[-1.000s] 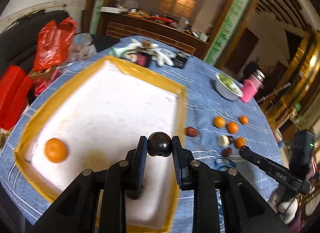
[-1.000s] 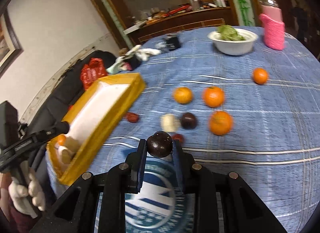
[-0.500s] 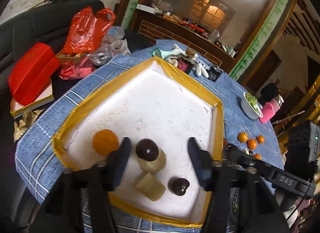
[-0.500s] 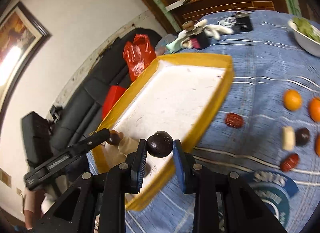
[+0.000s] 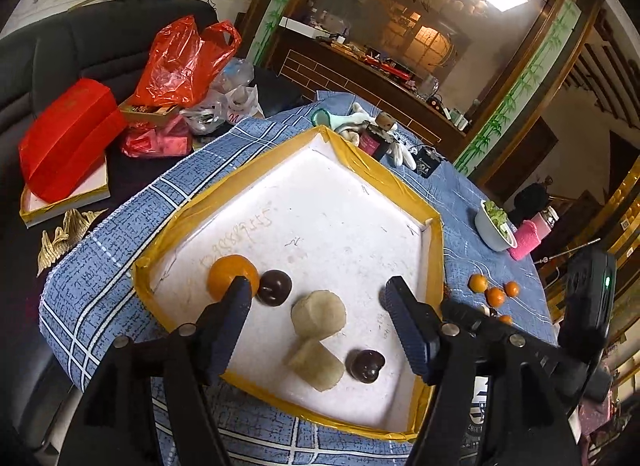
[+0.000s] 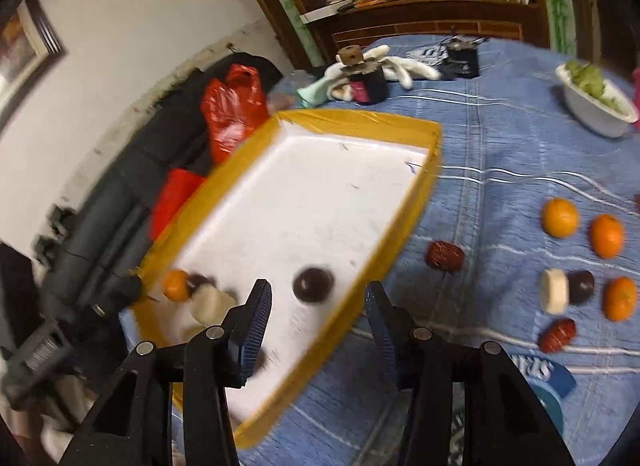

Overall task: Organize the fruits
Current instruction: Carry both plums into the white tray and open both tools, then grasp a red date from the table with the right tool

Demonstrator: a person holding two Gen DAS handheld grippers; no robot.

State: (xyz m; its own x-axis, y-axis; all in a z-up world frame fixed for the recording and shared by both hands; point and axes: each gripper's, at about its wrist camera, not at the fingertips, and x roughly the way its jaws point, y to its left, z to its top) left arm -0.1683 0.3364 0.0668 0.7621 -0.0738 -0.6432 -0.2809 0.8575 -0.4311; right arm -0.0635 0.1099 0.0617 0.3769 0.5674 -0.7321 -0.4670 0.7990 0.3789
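Two grippers hang over the near end of the yellow-edged tray (image 5: 434,250), both with jaws parting and nothing between them: the left gripper (image 5: 316,298) and the right gripper (image 6: 318,298). A second ago each clamped a dark round fruit; now one dark fruit (image 5: 273,287) lies touching the orange (image 5: 232,276), another dark fruit (image 5: 365,364) beside two pale chunks (image 5: 318,314). Further off on the blue-clothed worktop (image 6: 500,145) lie loose oranges (image 6: 560,217) and red dates (image 6: 445,256), then a white bowl (image 6: 596,113).
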